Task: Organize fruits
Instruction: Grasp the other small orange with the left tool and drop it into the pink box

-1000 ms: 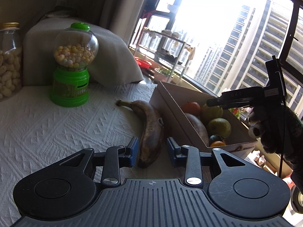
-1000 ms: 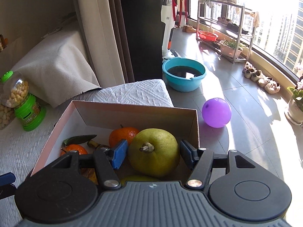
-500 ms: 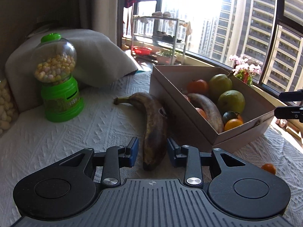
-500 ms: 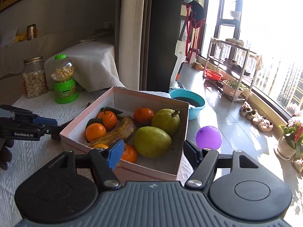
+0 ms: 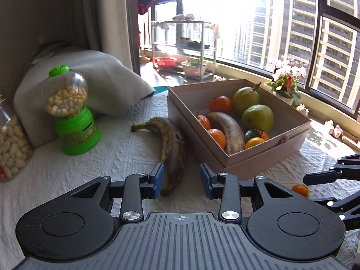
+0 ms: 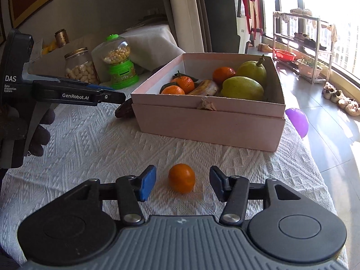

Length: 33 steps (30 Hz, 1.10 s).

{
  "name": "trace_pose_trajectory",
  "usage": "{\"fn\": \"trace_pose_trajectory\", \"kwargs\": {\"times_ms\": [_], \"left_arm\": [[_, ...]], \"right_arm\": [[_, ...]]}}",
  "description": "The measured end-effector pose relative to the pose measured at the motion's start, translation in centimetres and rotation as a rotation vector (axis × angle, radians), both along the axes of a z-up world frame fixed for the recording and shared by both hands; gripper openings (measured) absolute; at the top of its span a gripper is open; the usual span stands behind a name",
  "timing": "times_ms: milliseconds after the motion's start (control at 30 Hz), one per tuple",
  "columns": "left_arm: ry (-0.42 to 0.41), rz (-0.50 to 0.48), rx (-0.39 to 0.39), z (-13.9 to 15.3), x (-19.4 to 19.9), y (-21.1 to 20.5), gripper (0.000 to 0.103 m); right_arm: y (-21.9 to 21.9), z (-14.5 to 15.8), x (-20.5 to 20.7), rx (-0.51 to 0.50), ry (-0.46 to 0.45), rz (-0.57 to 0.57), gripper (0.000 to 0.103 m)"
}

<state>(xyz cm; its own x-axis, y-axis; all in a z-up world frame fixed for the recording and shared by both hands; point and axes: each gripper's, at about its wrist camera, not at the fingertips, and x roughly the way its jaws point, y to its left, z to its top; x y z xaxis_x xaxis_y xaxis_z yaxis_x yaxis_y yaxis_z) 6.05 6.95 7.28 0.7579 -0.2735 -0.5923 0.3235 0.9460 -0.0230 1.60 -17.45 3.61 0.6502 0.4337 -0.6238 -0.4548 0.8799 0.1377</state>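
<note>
Closing right gripper (image 6: 182, 185) jaws around tangerine (image 6: 181, 181) (seemingly untouched), earlier over box (image 6: 209, 121)

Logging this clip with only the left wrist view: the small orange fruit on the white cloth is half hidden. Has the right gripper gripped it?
Observer: Not yet. The small round orange fruit lies on the white textured cloth between the right gripper's jaws, which are closing; neither blue pad touches it.
Operator: Anything on the floor past the box?
Observer: Yes, a purple balloon sits on the floor tiles, just right of the pale cardboard box.
</note>
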Motion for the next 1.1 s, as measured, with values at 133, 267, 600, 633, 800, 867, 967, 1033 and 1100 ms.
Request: {"fn": "trace_pose_trajectory", "kwargs": {"times_ms": [133,267,600,633,800,867,967,1033,1100], "left_arm": [[0.041,-0.125,-0.072,0.0,-2.4,-1.9,0.041],[0.096,-0.234,-0.085,-1.5,-2.9,-5.6,0.041],[0.152,-0.265,-0.036,-4.1,-1.3,-11.5,0.042],[0.157,-0.262,-0.037,-4.3,-1.2,-11.6,0.04],[0.161,-0.266,-0.043,-4.2,-1.2,-11.7,0.035],[0.154,-0.272,-0.051,-4.0,-1.4,-11.5,0.035],[0.134,-0.276,-0.076,-3.1,-1.6,-11.0,0.035],[0.117,-0.27,-0.092,-2.3,-1.6,-10.5,0.035],[0.088,-0.26,-0.119,-1.1,-1.4,-10.0,0.035]], "right_arm": [[-0.3,0.7,-0.2,-0.041,-0.04,0.0,0.055],[-2.3,1.2,-0.2,-0.079,-0.087,-0.112,0.069],[-6.9,0.1,0.6,-0.04,-0.044,-0.336,0.07],[-6.9,-0.1,0.5,-0.04,-0.043,-0.337,0.07],[-6.0,-0.5,0.5,-0.056,-0.04,-0.326,0.07],[-5.9,-0.4,0.5,-0.061,-0.044,-0.327,0.07],[-5.8,-0.2,0.3,-0.057,-0.048,-0.323,0.07],[-5.7,0.0,0.1,-0.059,-0.054,-0.318,0.07],[-5.6,0.2,0.0,-0.061,-0.062,-0.314,0.07]]}}
